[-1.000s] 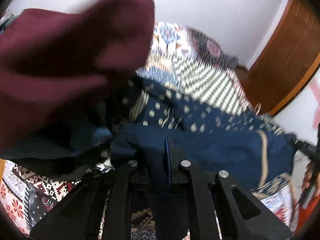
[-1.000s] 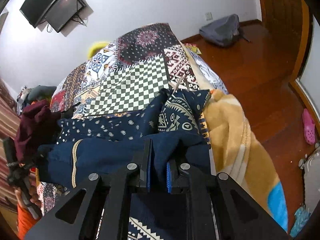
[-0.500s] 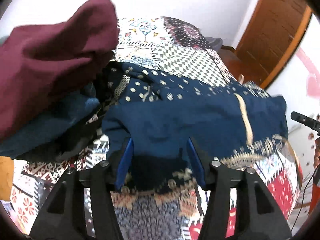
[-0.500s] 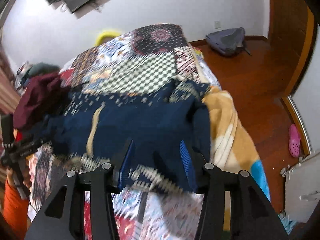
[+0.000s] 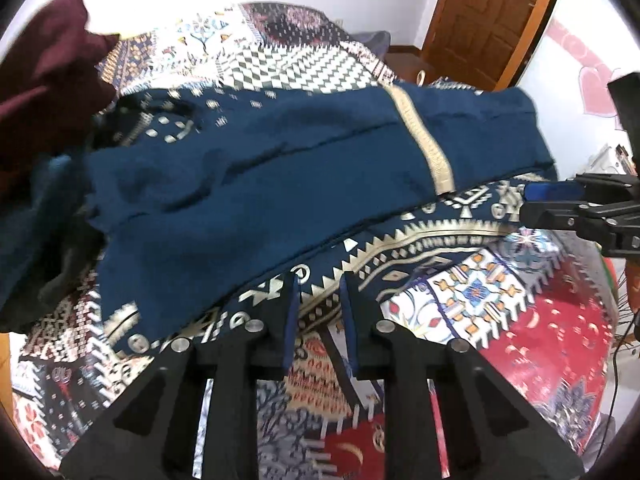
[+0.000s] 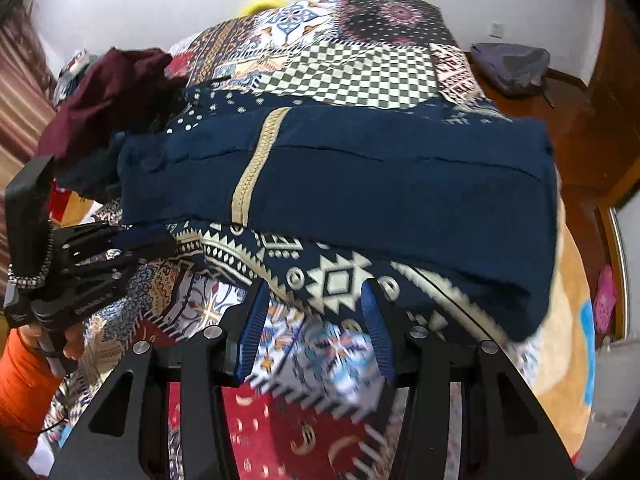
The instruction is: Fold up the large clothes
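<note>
Left wrist view shows the navy garment (image 5: 280,168) lying crosswise just beyond both grippers' parted, empty fingers (image 5: 289,312), equally near each.

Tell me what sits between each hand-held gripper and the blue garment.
Nothing visible does. The left hand-held gripper and right hand-held gripper both hang open just short of the blue garment's patterned near edge, over bare bedspread.

The big navy garment (image 5: 280,176) with a gold trim stripe (image 5: 422,140) and gold geometric border is lying folded over lengthwise, pretty flat, stretched across the patchwork bedspread (image 6: 360,68).
</note>
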Tool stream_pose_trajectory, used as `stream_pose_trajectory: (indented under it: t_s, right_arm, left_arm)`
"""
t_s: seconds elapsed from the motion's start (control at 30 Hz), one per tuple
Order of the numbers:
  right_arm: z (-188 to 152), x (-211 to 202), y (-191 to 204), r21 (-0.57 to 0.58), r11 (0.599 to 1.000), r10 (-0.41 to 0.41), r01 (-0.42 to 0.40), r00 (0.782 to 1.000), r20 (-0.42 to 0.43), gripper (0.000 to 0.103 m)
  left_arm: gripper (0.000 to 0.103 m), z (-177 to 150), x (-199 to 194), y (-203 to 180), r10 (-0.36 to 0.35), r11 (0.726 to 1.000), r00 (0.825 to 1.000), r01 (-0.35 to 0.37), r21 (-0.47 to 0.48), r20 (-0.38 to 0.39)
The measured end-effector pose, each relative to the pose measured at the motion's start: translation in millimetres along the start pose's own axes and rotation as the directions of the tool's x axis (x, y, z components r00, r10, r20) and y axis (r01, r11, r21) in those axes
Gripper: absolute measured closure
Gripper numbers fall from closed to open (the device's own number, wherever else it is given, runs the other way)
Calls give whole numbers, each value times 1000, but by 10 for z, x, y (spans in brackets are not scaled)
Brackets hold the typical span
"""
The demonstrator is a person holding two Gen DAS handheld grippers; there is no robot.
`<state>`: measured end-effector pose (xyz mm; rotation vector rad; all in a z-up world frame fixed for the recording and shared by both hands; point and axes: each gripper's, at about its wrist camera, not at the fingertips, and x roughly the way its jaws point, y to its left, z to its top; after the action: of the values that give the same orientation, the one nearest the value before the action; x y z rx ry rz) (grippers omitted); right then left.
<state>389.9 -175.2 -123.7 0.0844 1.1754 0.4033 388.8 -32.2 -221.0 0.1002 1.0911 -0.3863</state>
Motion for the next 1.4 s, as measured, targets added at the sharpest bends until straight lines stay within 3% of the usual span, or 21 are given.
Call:
stream_pose_trajectory:
  t_s: [0.17,0.3,0.47,0.57,0.67,0.73,0.8,0.9,0.97,1.03,1.2,1.4]
  right_arm:
    - [179,191,68,-19,999,-32,32,999,-15,59]
    - [355,264,112,-47,997,-56,55,998,-15,59]
    - [754,308,97,-77,993,-85,86,996,11,59]
    - [1079,270,6,-51,987,-150,153,986,71,59]
    - [1318,80,-111,36,983,-183,180,971,153,59]
    - [1378,-155,-160,71,986,-162,149,960,228,59]
    - [1329,-345,-164,65,994,-104,90,959,264,59]
    - [1113,-511,-122,25,997,-73,69,961,265,59]
    - [922,-514,-93,-12,998,-53,57,973,224,59]
    - [736,-463,-100,-45,998,-44,52,984,172,59]
    - [297,-244,-216,-90,991,-95,98,995,40,59]
    - [183,30,-258,-140,981,-144,137,989,-44,59]
  left_arm:
    - [83,86,173,56,28,1000,1000,-28,-6,-8]
    - [83,249,183,124,5,1000,1000,-5,-18,11]
    - [83,620,186,306,33,999,999,-32,-15,40]
    - [83,957,270,393,113,993,993,-114,19,41]
    - [83,1396,143,524,252,968,961,-251,-22,114]
    - [83,1581,-54,574,255,967,952,-250,-50,170]
    - [83,1649,-301,586,207,978,952,-195,-72,225]
    - [74,1502,-524,517,154,988,953,-147,-46,261]
    - [56,1297,-595,477,133,991,957,-130,-30,257]
    - [55,1086,-573,417,104,994,969,-107,5,224]
    - [54,489,-349,272,142,983,985,-152,100,98]
    - [55,143,105,333,158,985,987,-156,78,-27]
